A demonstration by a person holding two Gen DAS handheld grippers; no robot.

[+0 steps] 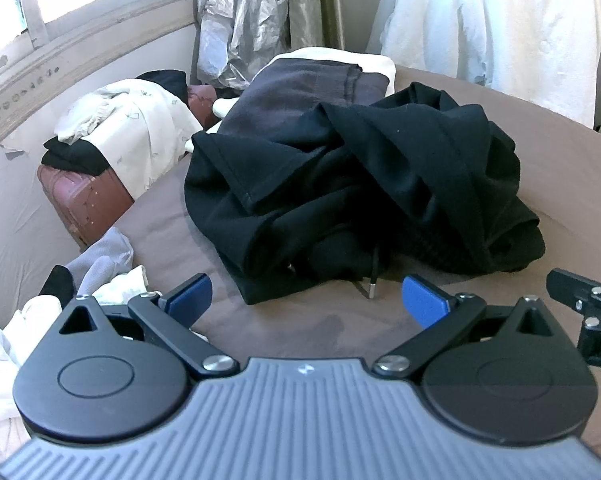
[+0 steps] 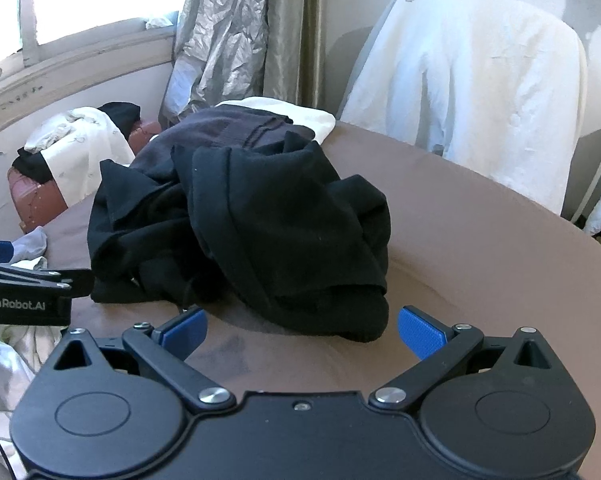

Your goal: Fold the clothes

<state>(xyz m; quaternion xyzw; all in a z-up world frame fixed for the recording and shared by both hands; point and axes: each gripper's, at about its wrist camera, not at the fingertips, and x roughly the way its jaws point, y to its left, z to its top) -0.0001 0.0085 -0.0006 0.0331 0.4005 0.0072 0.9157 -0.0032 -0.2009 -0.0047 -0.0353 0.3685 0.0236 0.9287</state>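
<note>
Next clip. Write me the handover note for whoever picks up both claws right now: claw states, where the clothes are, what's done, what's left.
Left claw: open, empty, just short of the black garment, near its drawstring tip.
Right claw: open, empty, at the near edge of the same heap.
Black garment lies crumpled on the brown surface, partly over a dark grey garment behind it. More clothes sit on the reddish suitcase at left.
Done: no fold on the black garment.
Left: grasp it, spread it flat, fold it.
</note>
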